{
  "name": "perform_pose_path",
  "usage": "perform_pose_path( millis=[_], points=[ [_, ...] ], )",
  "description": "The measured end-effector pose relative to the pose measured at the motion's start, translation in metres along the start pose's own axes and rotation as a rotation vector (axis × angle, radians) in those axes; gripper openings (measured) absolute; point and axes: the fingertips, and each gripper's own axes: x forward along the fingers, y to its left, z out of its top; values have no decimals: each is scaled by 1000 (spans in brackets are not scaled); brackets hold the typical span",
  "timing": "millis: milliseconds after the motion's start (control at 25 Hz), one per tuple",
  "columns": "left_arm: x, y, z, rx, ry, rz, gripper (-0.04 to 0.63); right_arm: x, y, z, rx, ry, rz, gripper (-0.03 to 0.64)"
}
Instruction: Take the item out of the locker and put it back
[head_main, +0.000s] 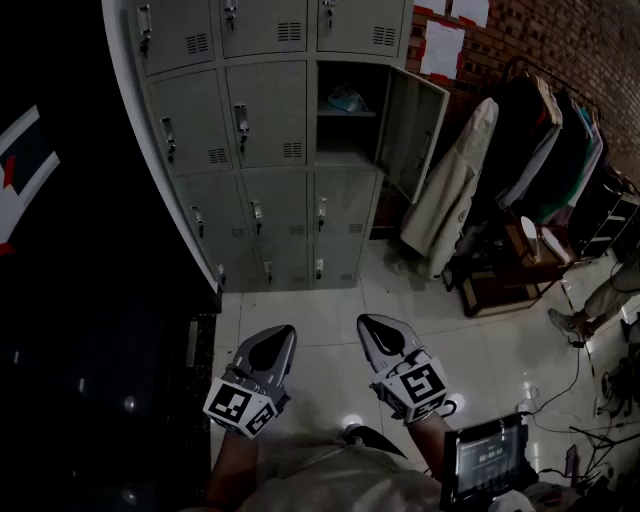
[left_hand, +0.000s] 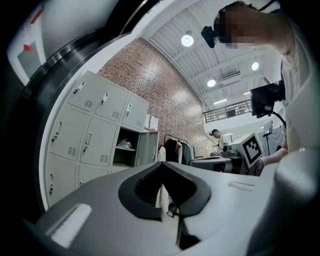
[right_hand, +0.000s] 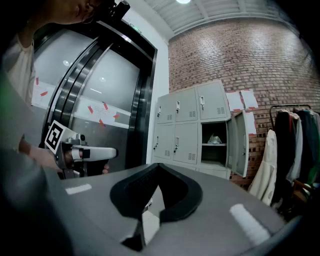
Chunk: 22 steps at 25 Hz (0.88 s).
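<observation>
A bank of grey lockers (head_main: 250, 150) stands ahead, and one upper-right compartment (head_main: 345, 125) has its door (head_main: 412, 130) swung open to the right. On its shelf lies a pale crumpled item (head_main: 347, 98), also seen as the item (left_hand: 125, 145) and the item (right_hand: 214, 140) in the two gripper views. My left gripper (head_main: 285, 332) and right gripper (head_main: 365, 322) hover side by side low over the white floor tiles, well short of the lockers. Both are shut with nothing between the fingers. In their own views, the left gripper (left_hand: 162, 164) and right gripper (right_hand: 159, 165) tips meet.
A dark glossy wall with a sliding door (head_main: 60, 280) runs along the left. A beige coat (head_main: 450, 190) and a clothes rack (head_main: 545, 140) stand right of the lockers. A screen (head_main: 490, 458) and cables (head_main: 575, 390) lie at the lower right, near a seated person's leg (head_main: 605, 295).
</observation>
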Motion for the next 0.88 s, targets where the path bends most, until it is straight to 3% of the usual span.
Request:
perform_pose_path(
  millis=[440,880],
  points=[
    [65,56,-18,19,10,37,2,80,-62,-13,14,-29,49,2],
    [276,169,0,73,-40,87,2,232,-249,21,-59,-91,124,2]
  ],
)
